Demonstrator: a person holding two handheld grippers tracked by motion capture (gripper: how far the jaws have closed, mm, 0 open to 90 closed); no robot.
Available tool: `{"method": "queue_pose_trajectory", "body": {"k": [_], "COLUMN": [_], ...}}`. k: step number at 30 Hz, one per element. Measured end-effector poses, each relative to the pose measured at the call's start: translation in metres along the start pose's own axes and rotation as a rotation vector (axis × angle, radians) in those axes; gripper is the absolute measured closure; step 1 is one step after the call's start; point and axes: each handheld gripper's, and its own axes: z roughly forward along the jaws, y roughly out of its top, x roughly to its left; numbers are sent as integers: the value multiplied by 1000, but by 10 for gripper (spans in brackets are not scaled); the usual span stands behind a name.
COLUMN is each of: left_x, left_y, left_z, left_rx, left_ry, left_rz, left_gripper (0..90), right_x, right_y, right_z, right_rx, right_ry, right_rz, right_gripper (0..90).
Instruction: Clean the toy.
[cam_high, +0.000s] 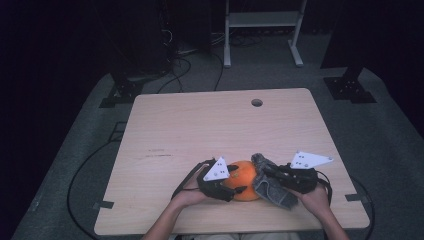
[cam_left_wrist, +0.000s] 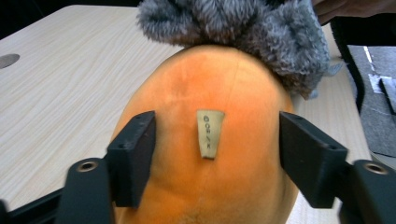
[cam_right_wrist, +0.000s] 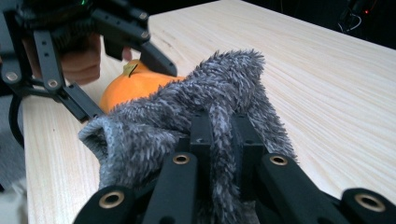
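— Left gripper (cam_high: 234, 181) first: its two black jaws sit spread either side of the orange plush toy (cam_high: 244, 180), pressing its flanks, so it's clamped on that toy near the table's (cam_high: 210, 125) front edge.

— And from the left gripper view?

— Toy (cam_left_wrist: 205, 154) squarely between the jaws, a small beige label (cam_left_wrist: 209, 133) dead centre. Just past the jaws, a grey fuzzy cloth (cam_left_wrist: 261, 32) drapes over the toy's far end and blocks the view beyond.

— Moving right?

— That cloth (cam_high: 270, 182) lies against the toy's right side. Right gripper (cam_high: 272, 175) has its jaws pinched tight on it; in the right gripper view the grey pile (cam_right_wrist: 205, 121) bunches between them, the toy (cam_right_wrist: 133, 84) peeking out behind.

— Anything else?

— A round cable hole (cam_high: 257, 102) far across the table, well apart from both grippers.
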Motion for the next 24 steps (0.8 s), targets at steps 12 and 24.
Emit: {"method": "queue_pose_trajectory", "body": {"k": [12, 24], "left_x": [4, 3], "left_y": [-1, 3], "left_z": [0, -3], "left_rx": [36, 30], "left_ry": [43, 109], "left_rz": [-26, 30], "left_gripper": [320, 321], "right_x": [5, -6], "right_y": [9, -1], "right_z": [-2, 8], "right_rx": [-55, 10], "right_ry": [53, 27], "right_rz": [0, 15], "right_gripper": [806, 806]}}
